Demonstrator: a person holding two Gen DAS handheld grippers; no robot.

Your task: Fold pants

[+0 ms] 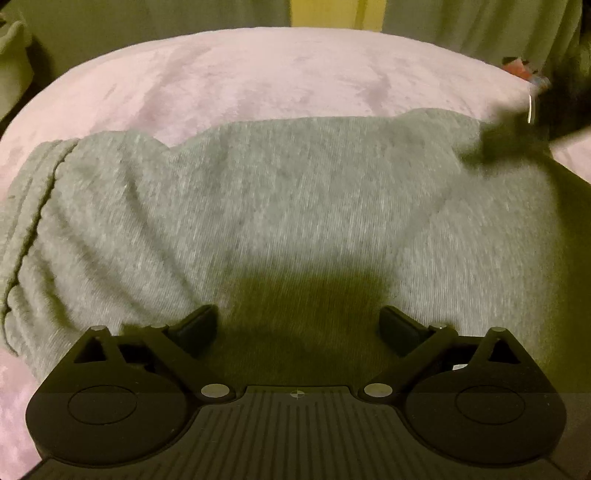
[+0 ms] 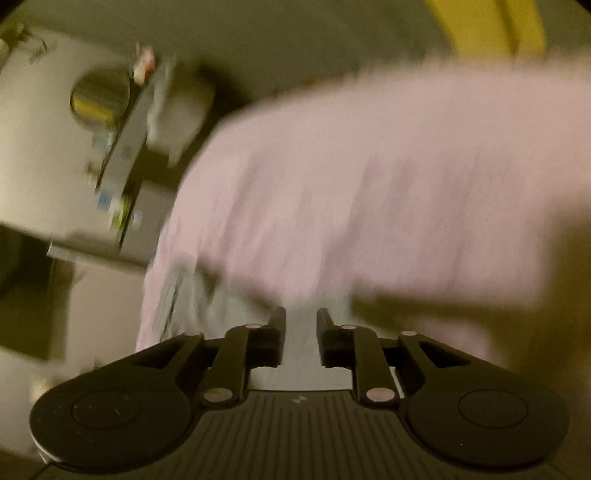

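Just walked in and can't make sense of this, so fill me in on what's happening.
A person with tongs in each hand is folding grey pants on a pink blanket. The left tongs hang open just above the cloth, gripping nothing. The right tongs are blurred, with a narrow gap between the fingers, at the pants' far right end.

Your pants are heather grey, a fine flecked knit with pale specks, the same tone at the gathered waistband. The blanket under them is a pale lilac-pink plush, mottled with slightly darker brushed patches. Your left tool is matte black with small silver rivets and a ribbed black deck; your right tool matches it. Behind the bed you have a yellow strip between drab olive-grey curtains.
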